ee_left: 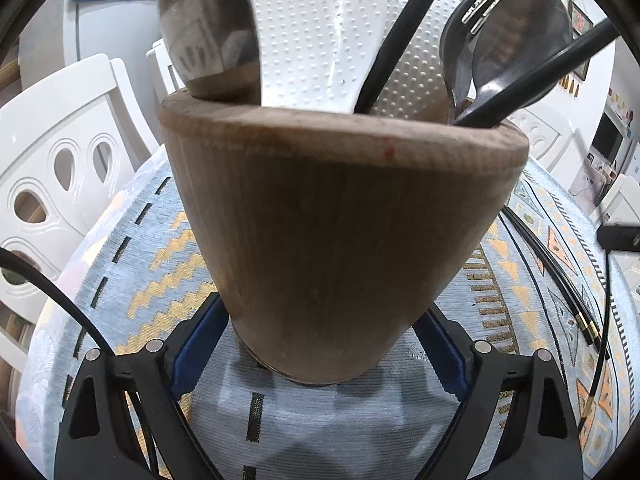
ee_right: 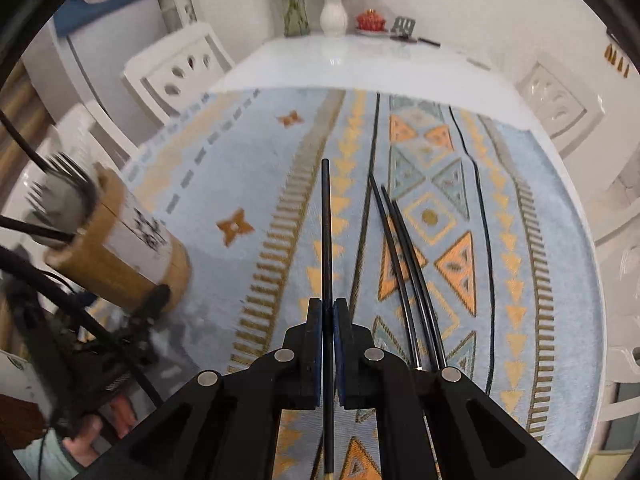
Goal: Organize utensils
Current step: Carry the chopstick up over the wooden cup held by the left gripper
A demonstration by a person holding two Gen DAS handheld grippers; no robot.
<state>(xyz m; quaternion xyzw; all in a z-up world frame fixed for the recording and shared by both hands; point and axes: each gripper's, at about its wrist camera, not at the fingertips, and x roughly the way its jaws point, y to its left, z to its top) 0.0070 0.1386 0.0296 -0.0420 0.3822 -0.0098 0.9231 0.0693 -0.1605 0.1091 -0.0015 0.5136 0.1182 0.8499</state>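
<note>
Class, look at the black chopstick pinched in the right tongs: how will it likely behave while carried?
The chopstick looks straight and thin, so probably stiff and light. Its smooth glossy shaft may slip or pivot, since the right tongs pinch it at one narrow spot. If dropped, it would likely roll.

My left pads are blue and matt against the holder (ee_left: pixel 340 220), a dull, grainy wood. The spatula (ee_left: pixel 312 32) is glossy white dotted plastic. The cloth (ee_right: pixel 248 184) looks woven and matt; my chopstick (ee_right: pixel 327 240) smooth black.
</note>
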